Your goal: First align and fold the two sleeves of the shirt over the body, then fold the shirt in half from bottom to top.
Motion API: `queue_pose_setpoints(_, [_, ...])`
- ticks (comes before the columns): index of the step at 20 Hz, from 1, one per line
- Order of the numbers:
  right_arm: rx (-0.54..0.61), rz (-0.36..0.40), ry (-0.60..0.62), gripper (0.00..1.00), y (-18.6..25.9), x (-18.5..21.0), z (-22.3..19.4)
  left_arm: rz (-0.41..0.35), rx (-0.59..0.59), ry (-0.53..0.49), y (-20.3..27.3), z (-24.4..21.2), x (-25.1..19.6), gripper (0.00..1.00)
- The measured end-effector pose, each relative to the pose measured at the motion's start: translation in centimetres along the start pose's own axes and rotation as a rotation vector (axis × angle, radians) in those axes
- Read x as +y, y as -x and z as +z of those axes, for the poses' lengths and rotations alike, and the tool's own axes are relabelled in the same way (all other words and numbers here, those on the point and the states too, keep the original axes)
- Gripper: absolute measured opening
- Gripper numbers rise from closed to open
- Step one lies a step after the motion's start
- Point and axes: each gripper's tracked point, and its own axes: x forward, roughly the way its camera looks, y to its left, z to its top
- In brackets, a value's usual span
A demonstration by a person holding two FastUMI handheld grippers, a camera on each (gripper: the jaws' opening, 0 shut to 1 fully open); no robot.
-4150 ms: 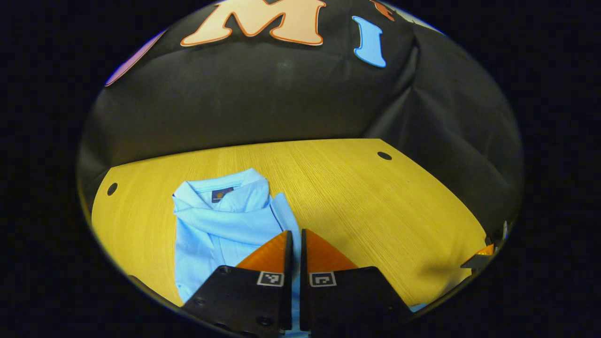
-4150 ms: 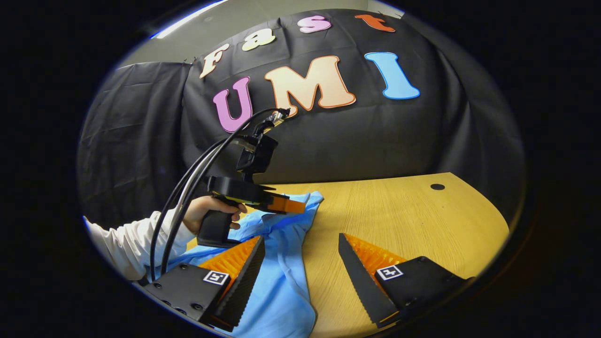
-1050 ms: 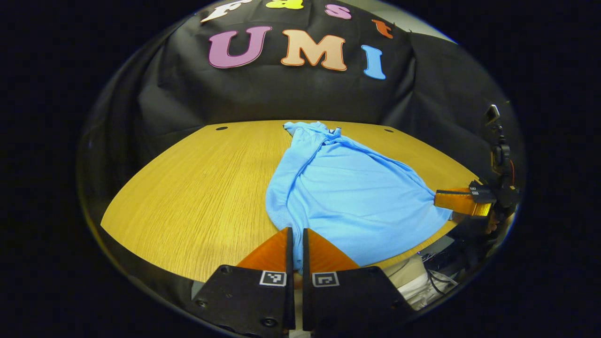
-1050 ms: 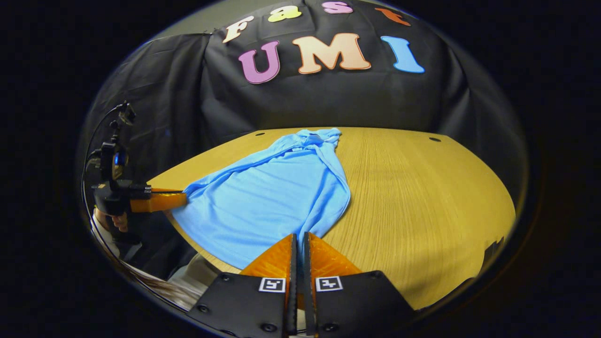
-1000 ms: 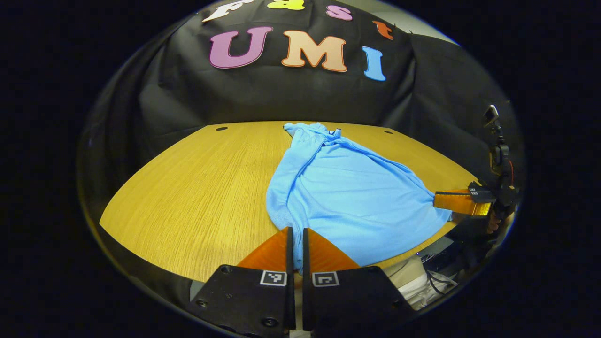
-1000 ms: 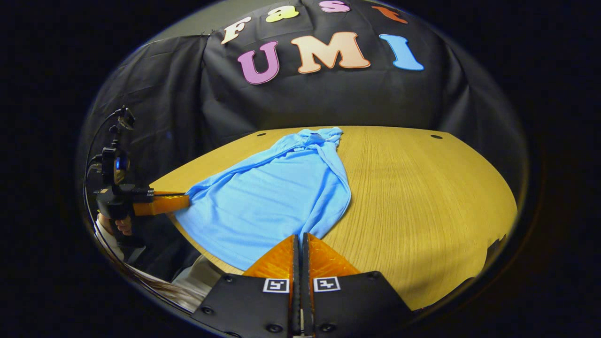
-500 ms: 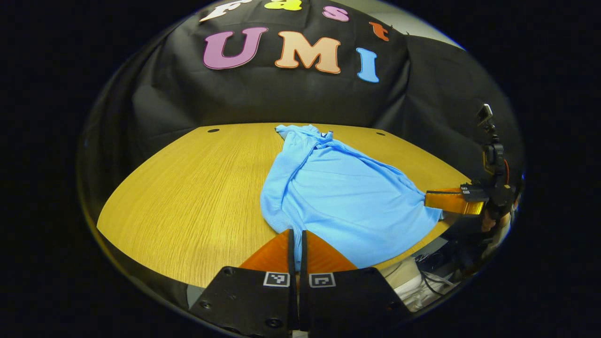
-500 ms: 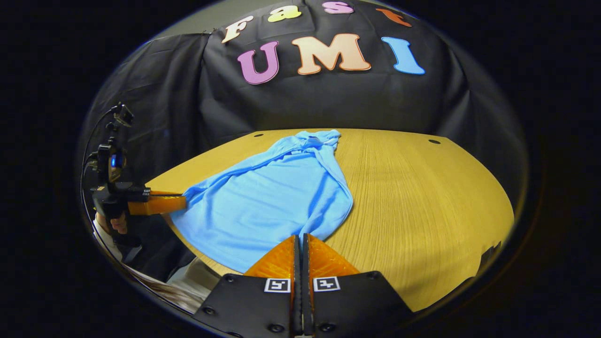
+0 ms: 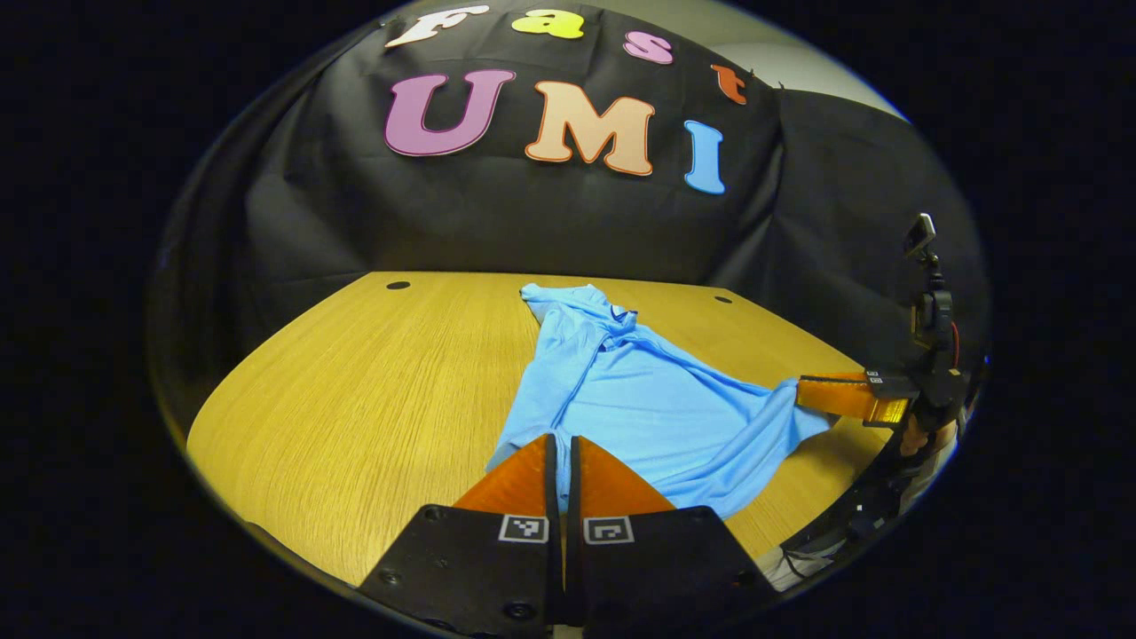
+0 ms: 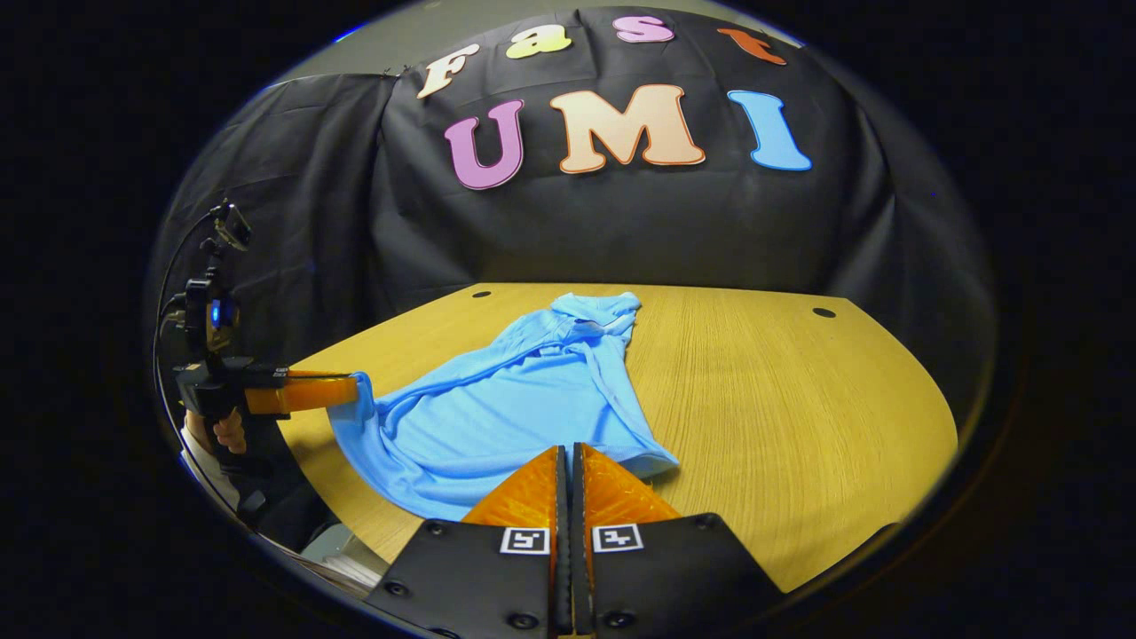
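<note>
A light blue shirt (image 9: 639, 399) (image 10: 506, 399) lies on the wooden table (image 9: 373, 390), collar (image 9: 568, 302) toward the black wall, sleeves folded in over the body. My left gripper (image 9: 559, 444) is shut on the shirt's bottom hem at one corner. My right gripper (image 10: 569, 453) is shut on the hem's other corner. Both hold the hem lifted off the table, so the lower shirt sags between them. In the left gripper view the right gripper (image 9: 803, 391) is at the right edge; in the right gripper view the left gripper (image 10: 353, 389) is at the left edge.
The table (image 10: 799, 408) has small dark holes (image 9: 398, 285) (image 10: 824, 312) near its far corners. A hand (image 10: 229, 432) holds the left gripper's handle. Cables (image 9: 852, 515) hang below the table's near edge. Bare wood lies on both sides of the shirt.
Both grippers have carried the hem up and forward over the table. The lower shirt, stretched flat over the near edge a second ago, now sags slack between them.
</note>
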Motion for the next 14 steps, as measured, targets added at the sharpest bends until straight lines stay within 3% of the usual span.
queue_pose_setpoints(9, [-0.016,-0.040,0.032,0.04,-5.9,-2.5,6.6,0.034,-0.088,0.056,-6.6,7.8,3.7,0.00])
queue_pose_setpoints(14, [-0.051,-0.088,0.041,0.03,-11.8,-5.3,12.2,0.072,-0.113,0.101,-11.8,11.7,6.2,0.00])
